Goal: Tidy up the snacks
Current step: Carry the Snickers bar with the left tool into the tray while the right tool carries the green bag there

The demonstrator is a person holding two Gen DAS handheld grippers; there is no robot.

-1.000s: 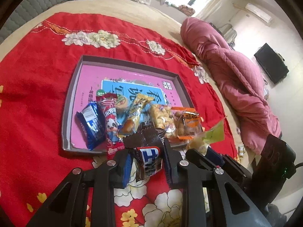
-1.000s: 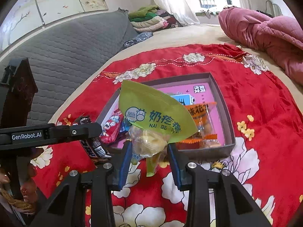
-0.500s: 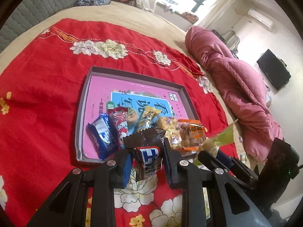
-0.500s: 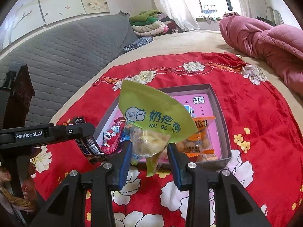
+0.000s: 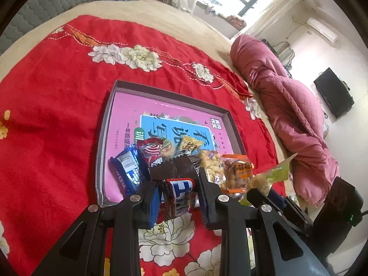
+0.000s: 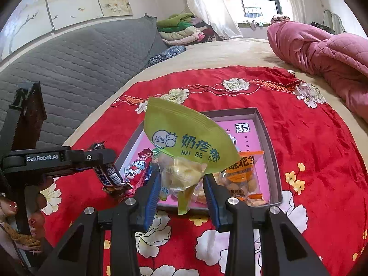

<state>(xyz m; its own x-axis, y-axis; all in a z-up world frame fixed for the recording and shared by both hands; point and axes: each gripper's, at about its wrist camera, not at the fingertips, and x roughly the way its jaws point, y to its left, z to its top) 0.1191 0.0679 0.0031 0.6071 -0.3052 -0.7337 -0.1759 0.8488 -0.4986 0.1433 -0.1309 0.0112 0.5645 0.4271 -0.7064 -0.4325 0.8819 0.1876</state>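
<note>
Snacks fill both your grippers: the left gripper (image 5: 177, 195) has its fingers clamped on a dark chocolate bar (image 5: 178, 184), the right gripper (image 6: 181, 193) on a green pouch (image 6: 184, 142). Each snack stands upright, clear of the bed. The tray (image 5: 104, 138) lies just ahead and below; your left sits at its crowded near edge.
</note>
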